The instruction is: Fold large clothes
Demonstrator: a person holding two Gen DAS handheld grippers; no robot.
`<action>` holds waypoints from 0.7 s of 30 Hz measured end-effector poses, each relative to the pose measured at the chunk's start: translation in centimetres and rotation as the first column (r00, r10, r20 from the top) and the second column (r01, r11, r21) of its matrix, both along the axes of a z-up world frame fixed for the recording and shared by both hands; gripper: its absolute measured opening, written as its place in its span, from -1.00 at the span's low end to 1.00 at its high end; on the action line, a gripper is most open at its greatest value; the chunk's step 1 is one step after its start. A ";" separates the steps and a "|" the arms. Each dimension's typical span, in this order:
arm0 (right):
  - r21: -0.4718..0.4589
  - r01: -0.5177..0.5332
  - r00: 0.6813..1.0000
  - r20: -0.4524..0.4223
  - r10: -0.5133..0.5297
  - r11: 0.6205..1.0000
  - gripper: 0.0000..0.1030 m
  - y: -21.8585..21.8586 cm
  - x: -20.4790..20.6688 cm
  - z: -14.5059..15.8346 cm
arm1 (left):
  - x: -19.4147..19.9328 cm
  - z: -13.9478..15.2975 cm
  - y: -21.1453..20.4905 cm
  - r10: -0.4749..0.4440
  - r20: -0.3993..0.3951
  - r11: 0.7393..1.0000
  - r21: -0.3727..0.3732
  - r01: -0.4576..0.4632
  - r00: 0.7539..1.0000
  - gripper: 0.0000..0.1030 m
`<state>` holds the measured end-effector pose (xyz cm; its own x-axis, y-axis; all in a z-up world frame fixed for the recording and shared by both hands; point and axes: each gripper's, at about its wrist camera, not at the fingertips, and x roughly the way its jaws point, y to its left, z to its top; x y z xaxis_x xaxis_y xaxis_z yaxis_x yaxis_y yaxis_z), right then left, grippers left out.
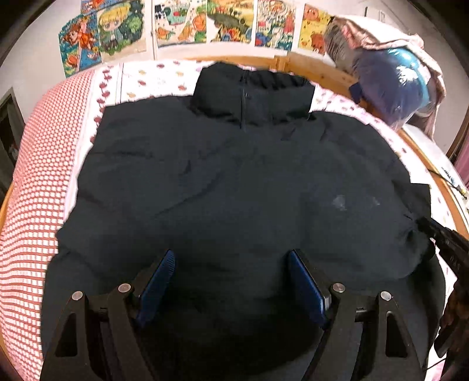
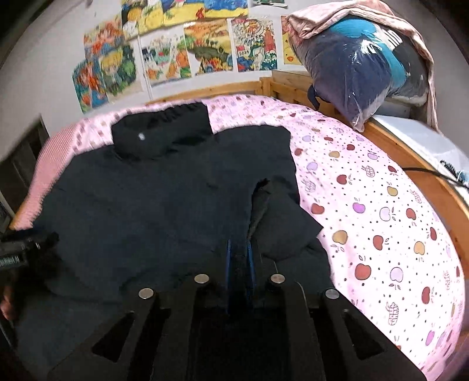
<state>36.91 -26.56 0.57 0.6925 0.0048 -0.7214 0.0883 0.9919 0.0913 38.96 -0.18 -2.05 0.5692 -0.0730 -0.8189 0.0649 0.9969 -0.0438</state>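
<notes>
**Right sleeve pinched, ready to fold inward**

The black padded jacket (image 2: 140, 211) lies front up on the bed, collar (image 1: 252, 93) toward the wooden headboard (image 2: 222, 88) and hem toward the person. It covers most of the apple-print sheet (image 2: 381, 222), with the red-checked bedding (image 1: 35, 205) showing past its far side.

The right gripper (image 2: 239, 263) has its blue pads almost together, with a fold of dark fabric from the right sleeve (image 2: 281, 211) caught between them. The left gripper (image 1: 231, 281) hovers over the lower body of the jacket with its fingers wide apart and nothing between them.

To do this step well, I judge the sleeve should be lifted only enough to clear the puffy body, then carried across the chest and laid flat along it. The left gripper would help by pressing the body down near the fold line, since padded fabric tends to spring back and drag. A slow pull keeps the shoulder seam from bunching.

By count: one jacket, one collar, two grippers, one sleeve clearly seen. One plastic-wrapped bundle (image 2: 360, 67) sits at the bed's corner under a pinkish cloth (image 2: 331, 20). About six cartoon posters (image 1: 176, 26) show in the left view; the exact number is hard to fix.
</notes>
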 end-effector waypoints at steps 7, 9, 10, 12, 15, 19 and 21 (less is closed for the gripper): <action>-0.002 -0.002 0.998 -0.067 0.002 1.000 -0.53 -0.9 -0.1 -3.6 | 0.1 -1.5 -0.7 -0.019 -0.008 0.999 0.049 0.019 1.000 0.59; 0.000 -0.003 0.998 -0.064 0.003 1.000 -0.48 -1.0 -0.3 -3.3 | -0.2 -1.0 -0.1 -0.009 -0.005 1.000 0.010 0.010 1.000 0.60; 0.002 -0.006 0.998 -0.064 0.006 1.000 -0.45 -0.9 -0.4 -3.2 | -0.3 -0.7 0.1 0.000 -0.004 1.000 -0.006 0.000 1.000 0.60; 0.011 -0.010 0.998 -0.062 0.011 1.000 -0.18 -1.3 -0.8 -2.8 | -0.7 -0.1 0.7 0.026 -0.004 0.999 -0.030 -0.026 1.000 0.60; 0.056 -0.009 0.999 -0.041 0.011 0.998 0.05 -1.4 -2.1 -1.9 | -2.0 1.2 1.4 0.041 0.000 0.997 -0.063 -0.041 0.999 0.62; 0.097 -0.036 0.999 -0.002 0.036 0.995 0.31 -1.2 -3.6 0.0 | -3.5 3.3 2.3 0.055 0.037 0.995 -0.079 -0.052 0.998 0.72; 0.096 -0.053 0.998 0.032 0.051 0.994 0.48 -0.6 -4.2 1.2 | -4.0 4.5 3.1 0.072 0.062 0.993 -0.103 -0.065 0.995 0.81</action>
<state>32.73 -27.14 1.76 0.7106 0.1104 -0.6949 0.0327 0.9814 0.1893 34.91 2.88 2.43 0.6282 -0.1119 -0.7700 0.0026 0.9899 -0.1418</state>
